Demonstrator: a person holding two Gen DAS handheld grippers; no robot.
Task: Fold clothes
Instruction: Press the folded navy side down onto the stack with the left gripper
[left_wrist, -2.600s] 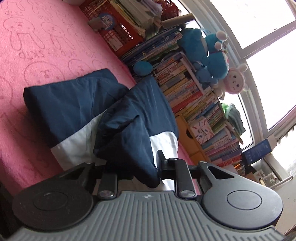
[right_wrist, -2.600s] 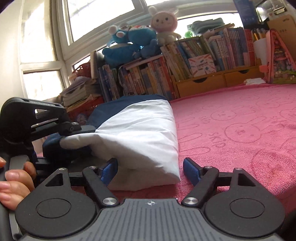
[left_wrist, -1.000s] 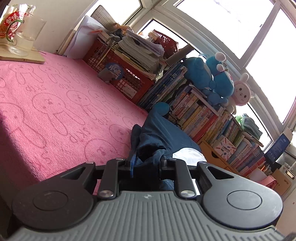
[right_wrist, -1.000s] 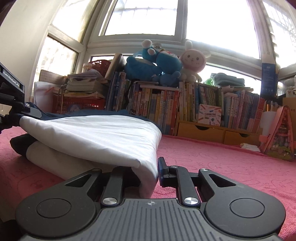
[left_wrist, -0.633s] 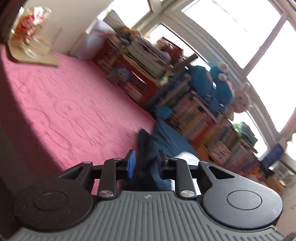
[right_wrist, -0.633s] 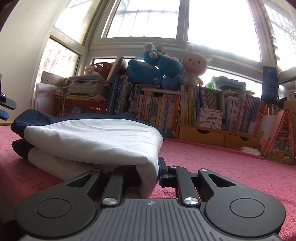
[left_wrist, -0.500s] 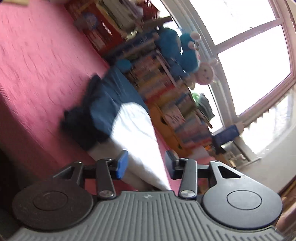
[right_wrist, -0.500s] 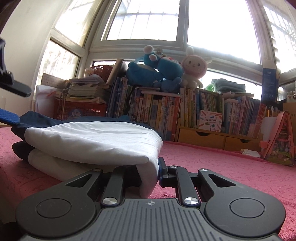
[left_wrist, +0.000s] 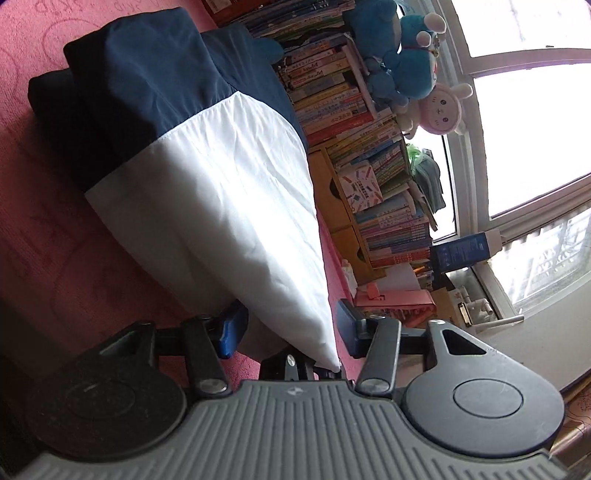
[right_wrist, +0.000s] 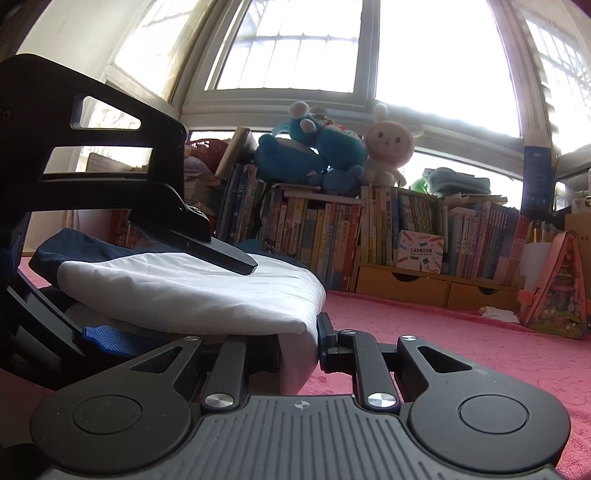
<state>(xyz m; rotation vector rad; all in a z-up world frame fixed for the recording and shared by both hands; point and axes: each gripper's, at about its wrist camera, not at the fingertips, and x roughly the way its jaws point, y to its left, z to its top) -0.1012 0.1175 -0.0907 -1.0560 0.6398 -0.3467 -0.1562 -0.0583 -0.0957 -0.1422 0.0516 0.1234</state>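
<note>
Navy-and-white garment (left_wrist: 207, 177) is lying folded in layers on the pink towel-covered surface (right_wrist: 461, 347), in front of the bookshelf (right_wrist: 369, 236). Its white corner is being pinched by the right gripper (right_wrist: 295, 343), while the left gripper (left_wrist: 288, 325) is being held spread around that corner. Judged from this, a fold is being finished; a steady release and flattening are called for.
</note>
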